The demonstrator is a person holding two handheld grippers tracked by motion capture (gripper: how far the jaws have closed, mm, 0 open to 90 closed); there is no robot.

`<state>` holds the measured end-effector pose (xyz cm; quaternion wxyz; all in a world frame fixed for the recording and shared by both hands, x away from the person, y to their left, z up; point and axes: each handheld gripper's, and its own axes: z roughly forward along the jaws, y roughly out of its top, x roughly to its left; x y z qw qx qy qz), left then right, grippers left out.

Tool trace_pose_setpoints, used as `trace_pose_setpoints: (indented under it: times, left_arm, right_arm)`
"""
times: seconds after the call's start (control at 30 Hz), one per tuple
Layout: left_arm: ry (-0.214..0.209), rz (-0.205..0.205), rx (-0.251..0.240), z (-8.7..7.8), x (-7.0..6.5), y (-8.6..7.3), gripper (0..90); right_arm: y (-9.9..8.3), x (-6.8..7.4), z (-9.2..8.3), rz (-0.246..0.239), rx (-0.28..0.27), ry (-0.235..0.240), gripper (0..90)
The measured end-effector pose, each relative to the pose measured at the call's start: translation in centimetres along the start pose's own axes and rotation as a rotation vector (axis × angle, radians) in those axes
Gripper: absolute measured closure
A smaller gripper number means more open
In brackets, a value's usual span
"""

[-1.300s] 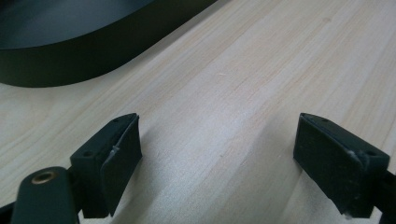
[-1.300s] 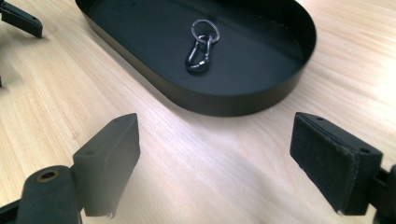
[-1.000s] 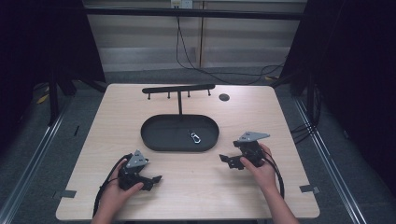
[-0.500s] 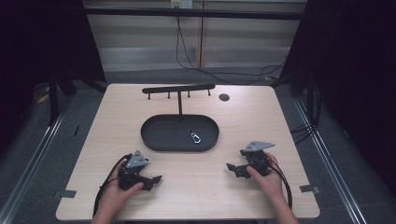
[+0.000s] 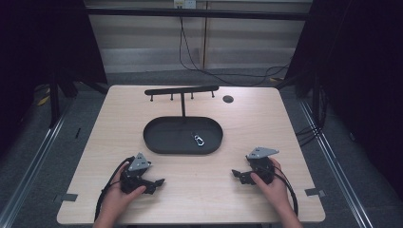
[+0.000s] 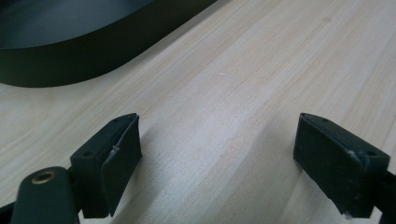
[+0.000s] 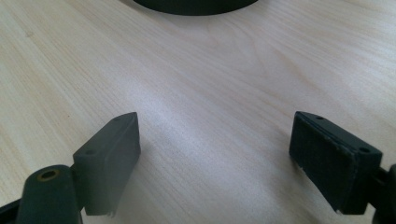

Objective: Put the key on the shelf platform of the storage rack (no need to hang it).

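Note:
A black oval tray (image 5: 161, 137) lies at the table's middle, with a small metal carabiner (image 5: 198, 139) inside it toward the right. A black rack with hooks (image 5: 181, 90) rises on a post from the tray's far side. My left gripper (image 5: 159, 182) rests on the wood at the front left, open, nothing between its jaws; the tray's wall (image 6: 70, 65) shows ahead of it in the left gripper view (image 6: 215, 158). My right gripper (image 5: 236, 174) sits low at the front right, open and empty (image 7: 215, 158), with the tray's edge (image 7: 196, 6) beyond.
The light wooden table (image 5: 266, 123) carries a small dark round disc (image 5: 228, 99) at the back right. Cables trail from both grippers toward the front edge. Dark curtains and metal rails flank the table.
The right gripper has come down and toward the front edge, settling on the table. The left gripper has stayed where it was.

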<state>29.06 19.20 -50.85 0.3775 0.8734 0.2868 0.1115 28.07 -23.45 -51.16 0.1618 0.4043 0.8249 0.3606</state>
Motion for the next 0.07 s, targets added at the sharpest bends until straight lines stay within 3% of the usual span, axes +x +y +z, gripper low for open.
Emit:
trace_pose_setpoints:
  times: [0.07]
  left_arm:
    - [0.000,0.000,0.000,0.00,0.00,0.00,14.8]
  right_arm:
    - [0.00,0.01,0.00,-0.001,0.000,-0.001,15.7]
